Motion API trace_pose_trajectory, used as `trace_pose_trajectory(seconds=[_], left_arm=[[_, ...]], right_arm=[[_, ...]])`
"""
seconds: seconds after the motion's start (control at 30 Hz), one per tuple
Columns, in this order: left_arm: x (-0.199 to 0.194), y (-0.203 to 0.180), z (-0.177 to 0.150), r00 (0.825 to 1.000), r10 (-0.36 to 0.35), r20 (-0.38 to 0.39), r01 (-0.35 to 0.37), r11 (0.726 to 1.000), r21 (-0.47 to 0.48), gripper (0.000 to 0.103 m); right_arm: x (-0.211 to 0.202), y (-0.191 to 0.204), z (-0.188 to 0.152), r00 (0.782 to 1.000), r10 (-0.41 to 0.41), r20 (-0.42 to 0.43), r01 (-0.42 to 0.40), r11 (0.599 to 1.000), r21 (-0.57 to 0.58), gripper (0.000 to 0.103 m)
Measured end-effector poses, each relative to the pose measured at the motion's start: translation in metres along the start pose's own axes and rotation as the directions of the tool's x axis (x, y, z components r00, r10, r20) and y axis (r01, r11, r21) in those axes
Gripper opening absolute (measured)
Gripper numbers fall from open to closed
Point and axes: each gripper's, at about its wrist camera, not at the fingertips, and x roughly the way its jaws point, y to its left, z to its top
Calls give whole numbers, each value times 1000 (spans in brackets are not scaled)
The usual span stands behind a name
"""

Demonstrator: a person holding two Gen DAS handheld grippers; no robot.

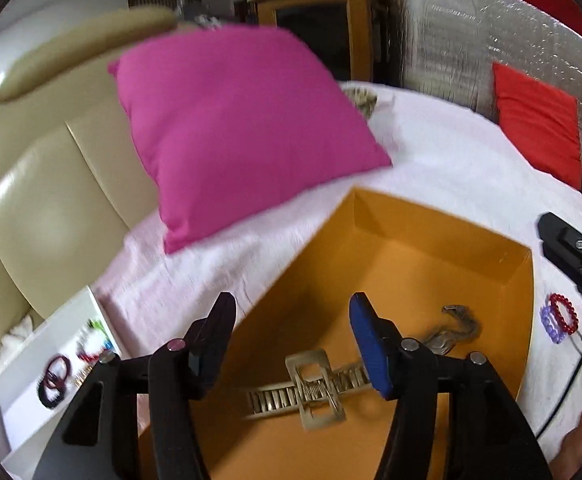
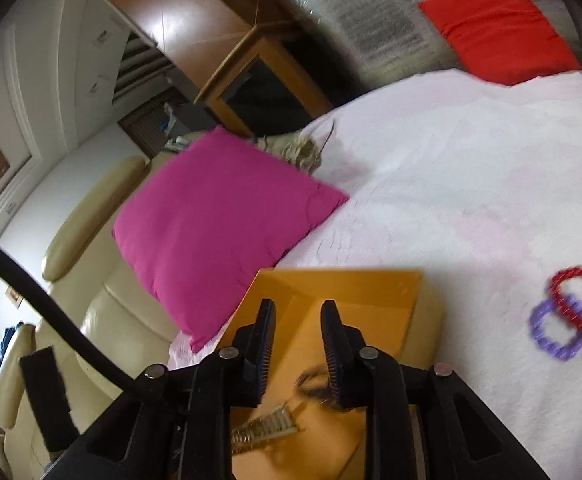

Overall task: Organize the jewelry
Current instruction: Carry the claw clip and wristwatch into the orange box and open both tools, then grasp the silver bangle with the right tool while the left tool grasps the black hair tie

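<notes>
Hovering over an orange cardboard box, the left gripper holds its 2 fingers spread wide and grips nothing — beneath it, on the box floor, lie a metal link bracelet with a square buckle and a grey chain. The right gripper also stands over the box, jaws parted and empty. On the white bedspread beside the box rest a red bead bracelet overlapping a purple bead bracelet. A white tray of bracelets sits near a pink cushion.
</notes>
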Motion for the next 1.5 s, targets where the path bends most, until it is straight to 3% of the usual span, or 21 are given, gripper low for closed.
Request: trace_pose_trajectory(seconds=[0.33, 0.47, 0.6, 0.67, 0.8, 0.97, 1.03, 1.13, 1.37, 1.43, 1.47, 1.5], left_arm=[[-39, -46, 5, 991, -78, 110, 72, 996, 61, 61], [-55, -77, 4, 982, -146, 122, 135, 986, 97, 61], [-67, -119, -2, 963, -250, 104, 232, 960, 158, 62], [-69, -138, -6, 943, -323, 72, 306, 934, 182, 62], [-59, -178, -11, 872, -486, -51, 487, 854, 182, 62], [-33, -222, -16, 802, -570, -180, 595, 789, 152, 62], [-24, -235, -22, 787, -577, -216, 611, 779, 143, 61], [-12, -250, -26, 766, -587, -264, 631, 765, 130, 46], [3, -266, -31, 741, -596, -310, 650, 751, 111, 26], [7, -267, -33, 720, -614, -325, 671, 734, 100, 15], [9, -269, -35, 700, -630, -336, 690, 718, 92, 8], [9, -270, -36, 687, -643, -339, 703, 706, 86, 8]], right_arm=[[-82, -56, 30, 989, -137, 51, 136, 991, 10, 26], [-125, -95, 39, 977, -207, 53, 204, 977, 57, 26], [-166, -134, 44, 959, -281, 44, 275, 956, 105, 26], [-183, -154, 42, 949, -315, 24, 309, 942, 134, 26], [-208, -188, 37, 932, -363, -19, 360, 914, 190, 26], [-236, -226, 37, 923, -381, -51, 380, 885, 270, 26], [-243, -241, 37, 921, -383, -65, 384, 874, 299, 26], [-249, -255, 36, 919, -385, -82, 389, 852, 349, 26], [-245, -258, 38, 922, -375, -93, 382, 848, 368, 26], [-244, -258, 37, 922, -376, -96, 384, 848, 366, 26], [-243, -259, 37, 921, -378, -99, 386, 846, 367, 26], [-243, -259, 36, 920, -378, -102, 388, 844, 370, 26]])
